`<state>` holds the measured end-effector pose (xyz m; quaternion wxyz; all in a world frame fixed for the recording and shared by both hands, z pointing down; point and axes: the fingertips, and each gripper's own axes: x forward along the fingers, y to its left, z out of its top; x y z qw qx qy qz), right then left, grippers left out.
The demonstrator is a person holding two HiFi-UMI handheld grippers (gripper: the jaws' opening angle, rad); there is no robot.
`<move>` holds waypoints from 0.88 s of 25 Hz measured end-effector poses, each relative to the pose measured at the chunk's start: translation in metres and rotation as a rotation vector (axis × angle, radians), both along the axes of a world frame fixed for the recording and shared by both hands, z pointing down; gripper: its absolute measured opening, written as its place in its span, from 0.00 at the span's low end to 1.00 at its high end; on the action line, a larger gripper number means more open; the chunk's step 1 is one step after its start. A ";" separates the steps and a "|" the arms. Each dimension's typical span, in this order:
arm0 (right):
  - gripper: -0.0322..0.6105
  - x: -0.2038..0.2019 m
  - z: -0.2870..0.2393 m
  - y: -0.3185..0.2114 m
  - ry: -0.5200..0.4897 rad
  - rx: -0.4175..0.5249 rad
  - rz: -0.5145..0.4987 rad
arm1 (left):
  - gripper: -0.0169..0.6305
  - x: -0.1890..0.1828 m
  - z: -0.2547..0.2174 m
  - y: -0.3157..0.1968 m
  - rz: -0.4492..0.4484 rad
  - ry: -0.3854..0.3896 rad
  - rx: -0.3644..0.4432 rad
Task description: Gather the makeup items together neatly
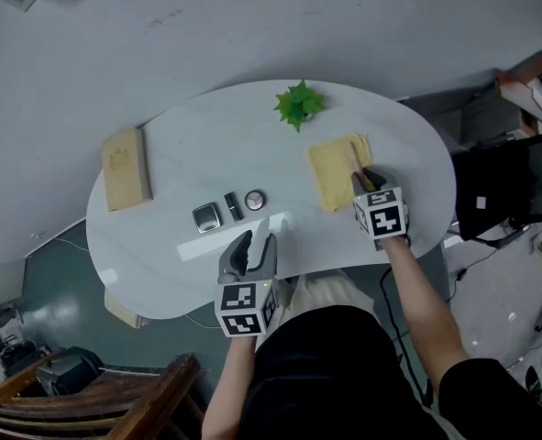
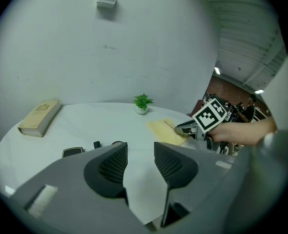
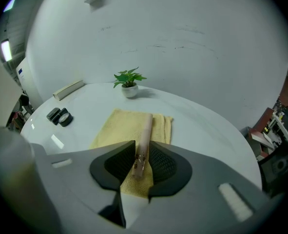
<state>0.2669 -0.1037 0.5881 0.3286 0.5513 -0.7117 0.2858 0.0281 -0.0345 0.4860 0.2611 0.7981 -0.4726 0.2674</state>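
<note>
On the white oval table (image 1: 206, 145) a pink tube (image 3: 144, 130) lies along a folded yellow cloth (image 3: 117, 128), at the right in the head view. My right gripper (image 3: 142, 150) points down at it and its pads sit against both sides of the tube's near end. Left of centre stand a square silver compact (image 1: 207, 217), a black lipstick (image 1: 233, 206) and a round compact (image 1: 255, 199), close together. My left gripper (image 1: 252, 247) hovers at the table's front edge just below them, open, with nothing between its fingers.
A tan book (image 1: 126, 168) lies at the table's left end and a small green potted plant (image 1: 298, 104) stands at the far edge. A wooden chair (image 1: 115, 401) stands on the floor at the lower left, and dark equipment (image 1: 518, 186) stands to the right of the table.
</note>
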 end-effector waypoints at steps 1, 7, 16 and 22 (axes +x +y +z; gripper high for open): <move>0.19 0.000 0.001 0.000 0.000 -0.003 -0.001 | 0.29 0.000 0.000 0.000 0.001 -0.001 0.000; 0.18 0.002 0.003 -0.001 0.007 -0.003 0.007 | 0.28 -0.003 0.001 -0.001 -0.001 0.003 -0.004; 0.17 0.000 -0.001 0.001 0.030 -0.005 0.010 | 0.28 -0.011 0.000 -0.003 -0.006 0.014 -0.005; 0.17 -0.003 -0.007 0.005 0.038 0.005 0.040 | 0.28 -0.016 0.000 -0.006 0.019 0.025 -0.004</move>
